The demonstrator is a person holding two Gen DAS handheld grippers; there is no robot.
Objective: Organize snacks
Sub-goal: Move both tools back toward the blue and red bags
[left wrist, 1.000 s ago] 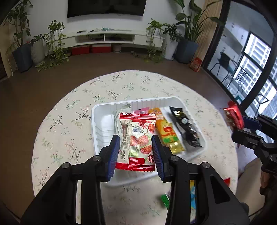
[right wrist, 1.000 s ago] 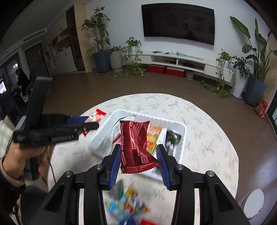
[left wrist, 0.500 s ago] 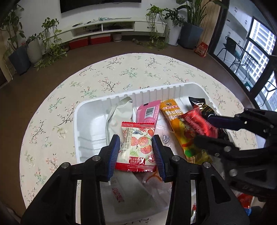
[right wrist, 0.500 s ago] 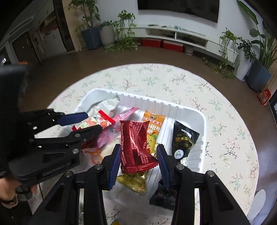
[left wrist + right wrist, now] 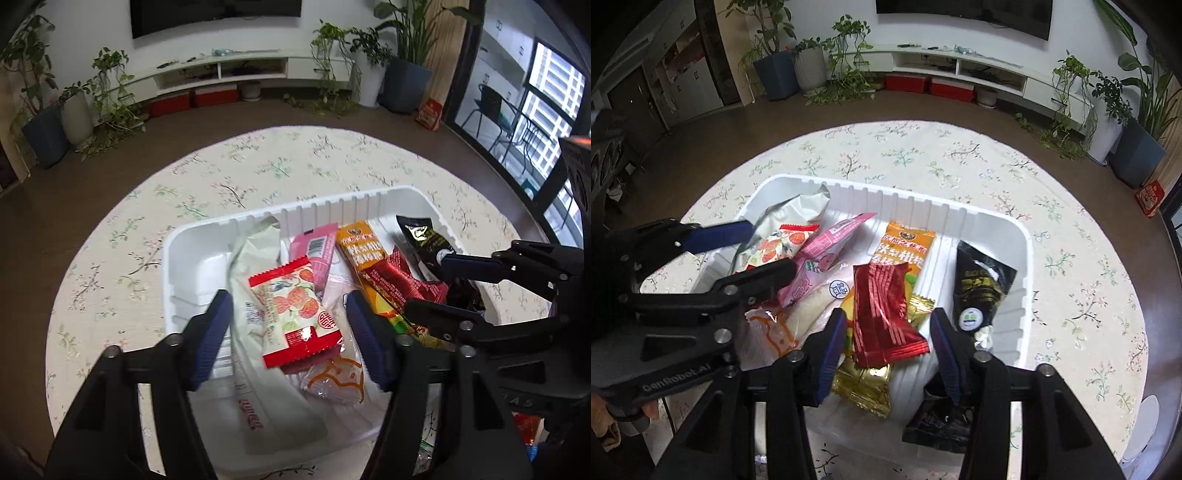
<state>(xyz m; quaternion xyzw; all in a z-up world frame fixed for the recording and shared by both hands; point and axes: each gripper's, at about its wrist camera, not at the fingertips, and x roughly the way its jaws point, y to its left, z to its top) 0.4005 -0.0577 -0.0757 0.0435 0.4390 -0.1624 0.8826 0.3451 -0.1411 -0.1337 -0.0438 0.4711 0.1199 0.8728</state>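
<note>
While both grippers are hanging over the white ribbed plastic tray on the round table with the pale floral cloth, their jaws are opening. The left gripper is standing fairly wide over the tray's near left part, and the red-edged white snack packet printed with strawberries is lying loose between its blue-padded fingers, touching neither pad and resting on the long pale grey-green pouch and a clear wrapper with an orange outline drawing. In the right wrist view the right gripper is likewise spreading over the tray's near middle; the dark red foil packet is sitting between its blue pads with a gap on each side, lying across the orange and gold wrapper beneath it. Beside the strawberry packet, toward the tray's far edge, a pink sachet with a barcode is leaning on the pile. A black pouch with gold print is occupying the tray's right side, close to the right wall, and another black packet is lying at the near edge under the right gripper's right finger. A sliver of a person's hand is showing at the left gripper's handle. Potted plants and a low white TV shelf are lining the far wall.
</note>
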